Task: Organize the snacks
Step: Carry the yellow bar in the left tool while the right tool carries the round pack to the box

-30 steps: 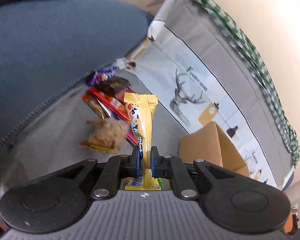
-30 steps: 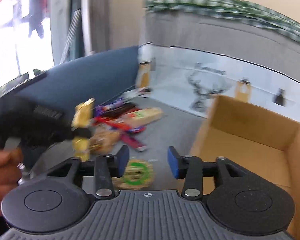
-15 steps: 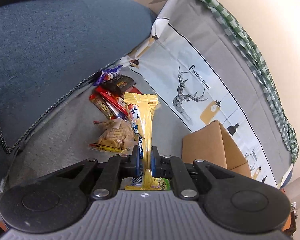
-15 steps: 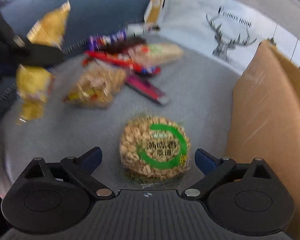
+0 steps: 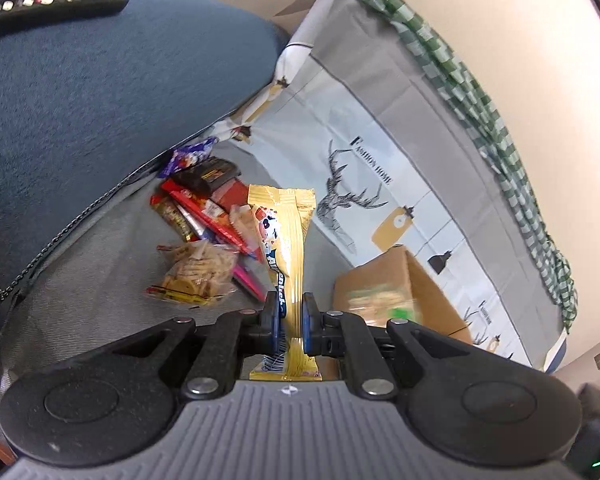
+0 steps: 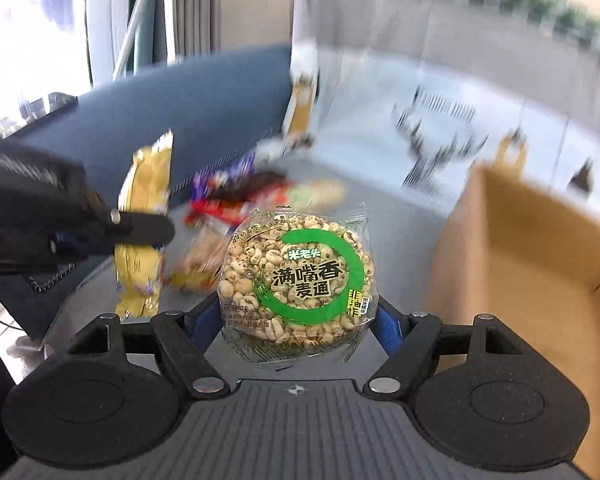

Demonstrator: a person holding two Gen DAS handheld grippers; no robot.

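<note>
My left gripper (image 5: 287, 322) has its fingers (image 5: 271, 318) pressed together on a yellow snack bar (image 5: 286, 240). The bar stands upright between the pads, its top edge well above them and its bottom end hanging below; the clamp sits on the lower half of the wrapper. In the right wrist view the same bar shows at left, clamped crosswise by the left gripper.

My right gripper (image 6: 296, 320) has its fingers (image 6: 388, 326) spread wide around a round puffed-grain cake (image 6: 298, 276) in a clear wrapper with a green ring print. The blue pads sit against the wrapper's left and right edges, and the cake is lifted above the grey seat (image 5: 92, 276). Face of the pack is toward the camera.

Count: one yellow bar, one round cake, one cardboard box (image 6: 540, 264), one loose pile of snacks (image 5: 204, 216).

Pile lies on the seat beyond the left fingers, against the blue cushion (image 5: 100, 100). In it I make out a clear bag of small crackers (image 5: 198, 272) nearest, several long red and pink bars behind it, a dark packet, and a purple wrapper at the far end. Exact number in the pile cannot be told.

Box sits open to the right of both grippers, near the printed cloth with a deer drawing (image 5: 340, 196). Right wrist view is motion-blurred beyond the cake.
</note>
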